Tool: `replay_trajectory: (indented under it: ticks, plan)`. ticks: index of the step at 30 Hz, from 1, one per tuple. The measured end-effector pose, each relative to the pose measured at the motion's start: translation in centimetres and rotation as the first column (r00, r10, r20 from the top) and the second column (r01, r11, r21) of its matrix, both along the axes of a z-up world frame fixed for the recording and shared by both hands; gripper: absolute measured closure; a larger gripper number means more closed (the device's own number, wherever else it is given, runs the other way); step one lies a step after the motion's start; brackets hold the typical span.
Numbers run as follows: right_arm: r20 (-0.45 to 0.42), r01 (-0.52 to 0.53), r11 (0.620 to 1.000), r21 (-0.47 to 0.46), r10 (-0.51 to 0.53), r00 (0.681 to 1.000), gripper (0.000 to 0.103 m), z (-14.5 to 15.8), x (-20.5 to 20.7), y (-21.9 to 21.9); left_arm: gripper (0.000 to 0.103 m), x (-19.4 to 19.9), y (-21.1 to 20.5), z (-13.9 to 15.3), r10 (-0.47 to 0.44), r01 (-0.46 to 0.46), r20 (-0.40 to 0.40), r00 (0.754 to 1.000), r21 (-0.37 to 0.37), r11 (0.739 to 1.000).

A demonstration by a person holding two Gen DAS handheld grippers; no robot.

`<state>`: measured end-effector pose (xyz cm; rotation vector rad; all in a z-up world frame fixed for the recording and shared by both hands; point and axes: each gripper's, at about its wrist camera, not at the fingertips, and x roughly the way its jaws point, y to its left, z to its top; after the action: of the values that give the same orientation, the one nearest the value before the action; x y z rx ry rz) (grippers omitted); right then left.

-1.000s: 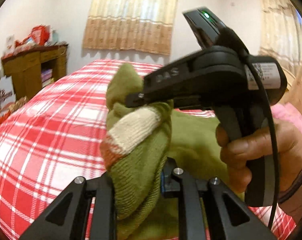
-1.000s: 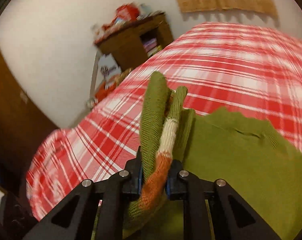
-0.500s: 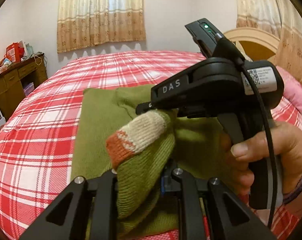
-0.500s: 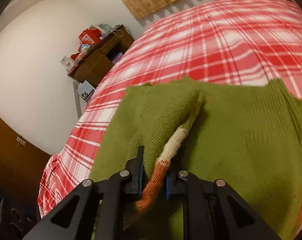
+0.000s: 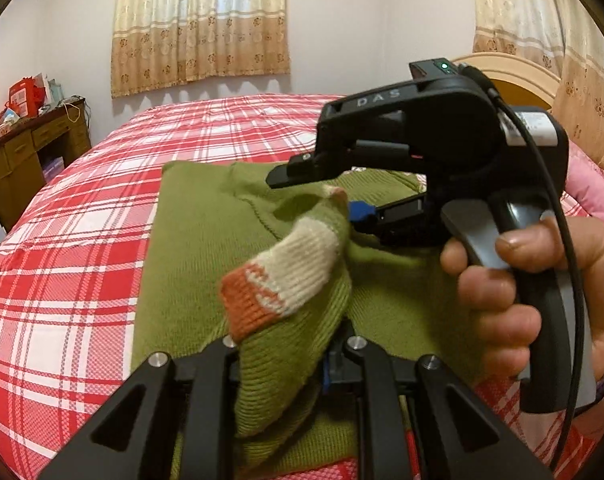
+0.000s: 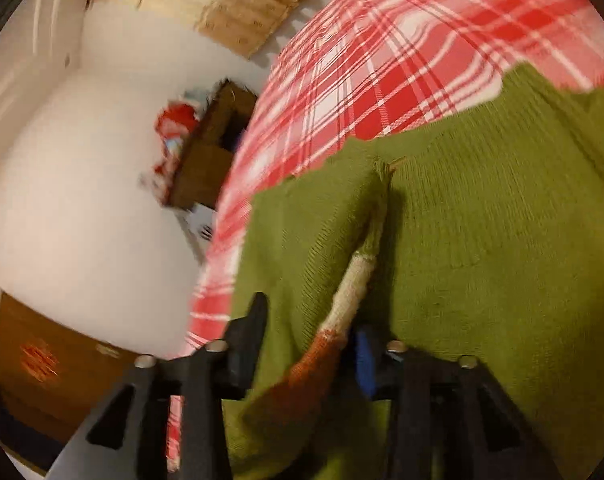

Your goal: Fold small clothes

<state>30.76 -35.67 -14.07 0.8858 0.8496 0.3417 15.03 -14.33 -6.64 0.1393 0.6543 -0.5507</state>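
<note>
I am working over a bed covered with a red and white plaid bedspread (image 5: 61,264). A small green knitted sweater (image 5: 205,232) is lying flat on it, its body spread across the middle of the bedspread.

Left gripper (image 5: 285,364): I am keeping the jaws clenched on a fold of the sweater's sleeve. The knit is bunching up between the two fingers and rising out of them. The sleeve's cuff (image 5: 277,276), banded cream and orange, is standing above the fingers and leaning toward the other tool.

Right gripper (image 5: 322,196): I am holding it in my right hand (image 5: 542,280), index finger resting on the trigger. Its jaws are opening. In the left wrist view, the upper finger is standing clear above the cuff edge, and the lower finger, with its blue pad, is sitting just beside the knit. In the right wrist view, which is motion-blurred, the same gripper (image 6: 310,340) is showing a wide gap between the fingers; the striped sleeve edge is running up through that gap, close to the blue-padded finger and apart from the other. The pads are not pressing the fabric from both sides.

A wooden desk (image 5: 25,156) loaded with red packages is standing against the wall beside the bed. Patterned curtains (image 5: 199,24) are hanging behind it.
</note>
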Motion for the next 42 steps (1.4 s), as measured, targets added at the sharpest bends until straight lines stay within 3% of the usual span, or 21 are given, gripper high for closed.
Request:
replay_trajectory:
  ticks: [3,4,6,14,23,31,42]
  plan:
    - [0.023,-0.027,0.991,-0.128,0.031,0.999,0.060,0.5,0.2,1.2,0.085,0.3,-0.1,-0.1,0.000,0.000,0.004,1.000,0.005,1.000]
    - [0.027,-0.034,0.980,-0.195,0.040,0.999,0.073,0.7,0.2,1.8,0.085,0.3,-0.1,-0.1,0.000,0.000,0.003,1.000,0.003,1.000]
    - [0.033,-0.045,0.941,-0.335,0.059,0.998,0.082,1.3,0.1,3.1,0.085,0.4,0.0,-0.1,-0.002,0.002,-0.005,1.000,-0.004,1.000]
    - [0.070,-0.040,0.872,-0.487,0.084,0.994,0.087,2.9,-0.5,4.3,0.085,0.6,-0.1,0.2,0.027,-0.027,-0.018,0.999,-0.010,1.000]
    - [0.107,-0.010,0.848,-0.529,0.078,0.991,0.088,4.4,-2.1,2.3,0.085,-0.2,-1.9,1.5,0.005,-0.005,0.005,1.000,-0.025,1.000]
    - [0.101,0.014,0.853,-0.522,0.045,0.994,0.088,3.8,-3.6,-0.5,0.085,-0.7,-4.1,1.6,-0.035,0.035,-0.001,0.999,-0.008,0.999]
    - [0.089,0.040,0.832,-0.553,0.012,0.996,0.088,4.1,-5.3,-4.1,0.085,-1.7,-7.3,1.7,-0.090,0.090,0.009,0.996,-0.001,0.996]
